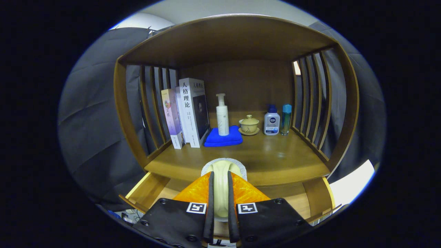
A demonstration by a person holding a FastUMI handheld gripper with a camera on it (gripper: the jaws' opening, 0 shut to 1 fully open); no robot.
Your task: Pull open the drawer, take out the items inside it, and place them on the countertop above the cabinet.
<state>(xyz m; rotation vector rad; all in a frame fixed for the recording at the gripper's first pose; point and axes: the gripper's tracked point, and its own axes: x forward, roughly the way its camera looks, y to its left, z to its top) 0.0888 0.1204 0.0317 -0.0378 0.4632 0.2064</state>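
Dark cloth walls enclose a wooden cabinet [237, 44] with slatted sides, whose countertop [275, 158] serves as the landmark for all positions below. Under the countertop's front edge, the wooden drawer [148, 189] stands pulled open, so the first step of the task appears complete. The gripper [220, 193], with black fingers and orange wedges behind them, is closed to a narrow gap on a cream-coloured rounded object with a grey fuzzy pad behind it [224, 168], apparently a brush or sponge. Both fingers press its sides. The object is held above the open drawer, its top level with the countertop's front edge, which suggests that the item is lifted out but not yet set down. Whether more items lie in the drawer cannot be told, as the gripper covers most of its interior. At the countertop's rear stand, from one side to the other: upright books [187, 113], a white pump bottle [222, 115] on a folded blue cloth [223, 137], a small yellow lidded cup on a saucer [248, 125], a white bottle with a blue cap [272, 120], and a slim teal bottle [285, 119]. The countertop's front half is bare, so nothing appears to obstruct placement there.
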